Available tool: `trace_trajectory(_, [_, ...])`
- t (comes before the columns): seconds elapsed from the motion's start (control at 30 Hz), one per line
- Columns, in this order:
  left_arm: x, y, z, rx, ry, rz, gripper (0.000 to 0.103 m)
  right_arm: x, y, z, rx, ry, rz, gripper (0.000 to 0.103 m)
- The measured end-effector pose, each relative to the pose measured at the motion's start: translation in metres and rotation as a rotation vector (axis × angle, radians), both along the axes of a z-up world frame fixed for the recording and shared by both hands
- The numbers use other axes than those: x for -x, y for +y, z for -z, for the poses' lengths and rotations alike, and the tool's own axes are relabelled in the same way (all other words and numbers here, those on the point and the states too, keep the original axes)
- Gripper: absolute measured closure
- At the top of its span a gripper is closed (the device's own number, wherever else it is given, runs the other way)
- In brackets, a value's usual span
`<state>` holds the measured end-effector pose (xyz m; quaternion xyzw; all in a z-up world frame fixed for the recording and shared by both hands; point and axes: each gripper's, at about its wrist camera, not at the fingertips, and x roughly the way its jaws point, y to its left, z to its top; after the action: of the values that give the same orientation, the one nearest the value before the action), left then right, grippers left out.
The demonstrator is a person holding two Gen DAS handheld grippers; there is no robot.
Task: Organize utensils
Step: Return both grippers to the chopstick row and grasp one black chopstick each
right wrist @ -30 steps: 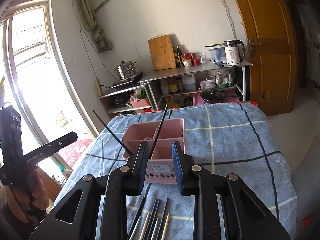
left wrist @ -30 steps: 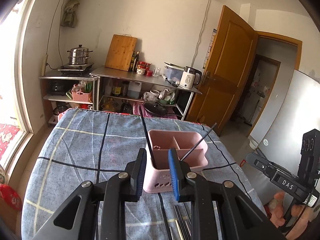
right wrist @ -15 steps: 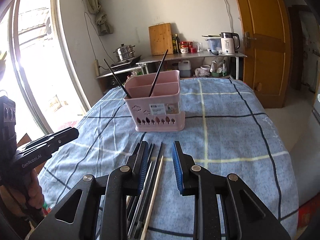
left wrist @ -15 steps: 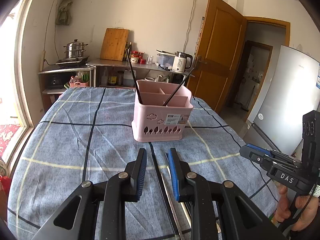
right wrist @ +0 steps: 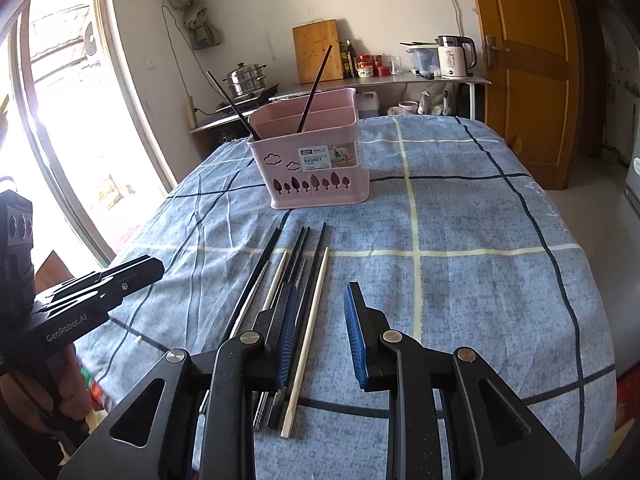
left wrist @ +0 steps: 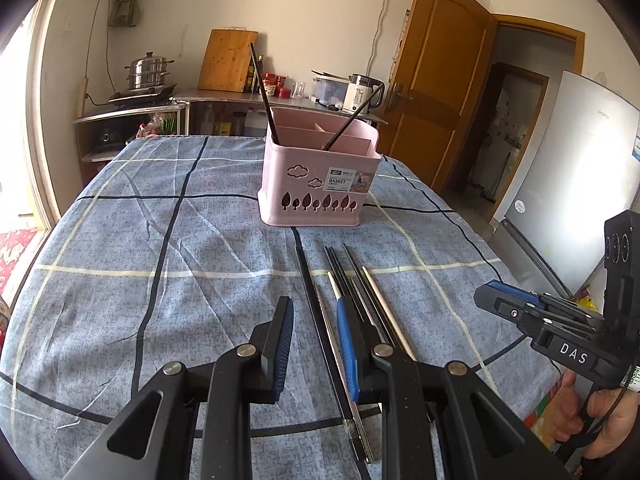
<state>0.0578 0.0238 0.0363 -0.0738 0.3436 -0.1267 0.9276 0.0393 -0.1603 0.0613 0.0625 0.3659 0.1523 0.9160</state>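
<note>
Now both tools, left [left wrist: 314, 330] and right [right wrist: 320, 320], gape empty, seemingly above chopsticks [right wrist: 308, 300].

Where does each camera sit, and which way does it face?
Left wrist: on the left tongs, angled down at loose chopsticks; right tongs at its right edge.
Right wrist: on the right tongs, same aim; left tongs at its left edge.
Shared: pink plastic utensil basket, blue checked tablecloth.

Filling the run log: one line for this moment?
left gripper: open, empty | right gripper: open, empty | chopsticks: loose on cloth | basket: two chopsticks inside
</note>
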Motion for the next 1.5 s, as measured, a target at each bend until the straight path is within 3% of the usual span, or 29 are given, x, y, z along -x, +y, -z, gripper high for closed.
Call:
trace_trajectory(0.37, [-0.022, -0.005, 0.026, -0.001, 0.082, 0.007, 0.081, -0.018, 0.007, 0.017, -0.007, 0.055, -0.015, 0.078])
trace_trajectory(1.13, [-0.136, -0.019, 0.068, 0.005, 0.257, 0.034, 0.081, -0.109, 0.028, 0.045, 0.013, 0.168, -0.053, 0.085])
trace_trajectory(1.4, [-0.147, -0.022, 0.074, -0.026, 0.261, 0.046, 0.081, -0.131, 0.037, 0.057, 0.015, 0.208, -0.075, 0.088])
trace_trajectory(1.5, [-0.149, -0.023, 0.075, -0.048, 0.259, 0.042, 0.087, -0.138, 0.041, 0.061, 0.019, 0.224, -0.084, 0.088])
